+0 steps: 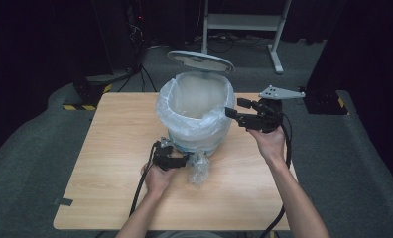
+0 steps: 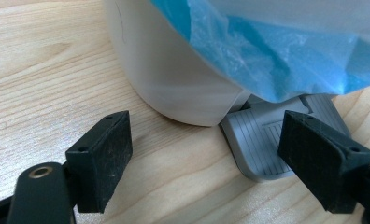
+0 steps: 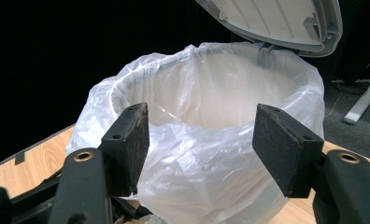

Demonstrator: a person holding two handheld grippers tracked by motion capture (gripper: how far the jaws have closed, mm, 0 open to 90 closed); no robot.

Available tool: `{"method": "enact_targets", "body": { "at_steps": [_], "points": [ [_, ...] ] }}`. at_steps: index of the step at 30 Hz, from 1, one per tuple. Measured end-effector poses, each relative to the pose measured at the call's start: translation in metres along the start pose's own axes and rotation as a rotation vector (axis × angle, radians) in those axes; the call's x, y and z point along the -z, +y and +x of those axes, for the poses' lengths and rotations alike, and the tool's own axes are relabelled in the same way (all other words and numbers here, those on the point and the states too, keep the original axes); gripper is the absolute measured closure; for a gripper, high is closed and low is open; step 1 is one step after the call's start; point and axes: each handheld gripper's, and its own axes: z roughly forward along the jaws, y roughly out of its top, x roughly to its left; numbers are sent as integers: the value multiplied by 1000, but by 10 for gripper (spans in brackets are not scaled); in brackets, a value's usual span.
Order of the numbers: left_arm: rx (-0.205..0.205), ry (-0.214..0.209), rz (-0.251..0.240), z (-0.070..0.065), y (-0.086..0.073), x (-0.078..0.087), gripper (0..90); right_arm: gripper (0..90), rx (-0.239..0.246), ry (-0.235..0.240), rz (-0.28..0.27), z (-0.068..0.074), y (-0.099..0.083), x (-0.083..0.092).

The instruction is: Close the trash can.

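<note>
Bin (image 1: 197, 116) stands upright near the middle of the wooden table (image 1: 110, 148), its long axis vertical and its mouth facing up, with the hinged lid (image 1: 200, 62) raised at the bin's far side. A clear plastic liner (image 1: 184, 121) is folded over the rim and hangs down the wall.

From the high view, the left gripper (image 1: 182, 161) lies low on the table at the bin's near foot, beside a crumpled clear plastic scrap (image 1: 199, 168), while the right gripper (image 1: 234, 110) is held up level with the rim at the bin's right side, aimed toward it.

The left gripper view adds what the bin hides from above: a grey ribbed foot pedal (image 2: 260, 144) juts from the bin's base onto the wood, pointing toward the person. The left gripper (image 2: 206, 158) has its jaws spread wide with nothing between them; whether the right-hand pad touches the pedal's edge cannot be told. The liner looks blue there.

The right gripper view looks into the bin's mouth, showing the pale inside wall and the lid's underside (image 3: 276, 21). The right gripper (image 3: 202, 149) has its jaws spread apart in front of the liner, pinching nothing.
</note>
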Motion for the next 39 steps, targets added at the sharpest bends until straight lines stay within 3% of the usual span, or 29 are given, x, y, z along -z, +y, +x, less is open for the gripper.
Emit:
{"method": "enact_targets", "body": {
  "at_steps": [23, 39],
  "points": [
    [2, 3, 1, -1, 0, 0, 176, 360, 17, -6, -10, 10, -23, 12],
    [7, 3, -3, -1, 0, 0, 176, 353, -17, 1, -29, 10, -56, 17]
  ]
}}
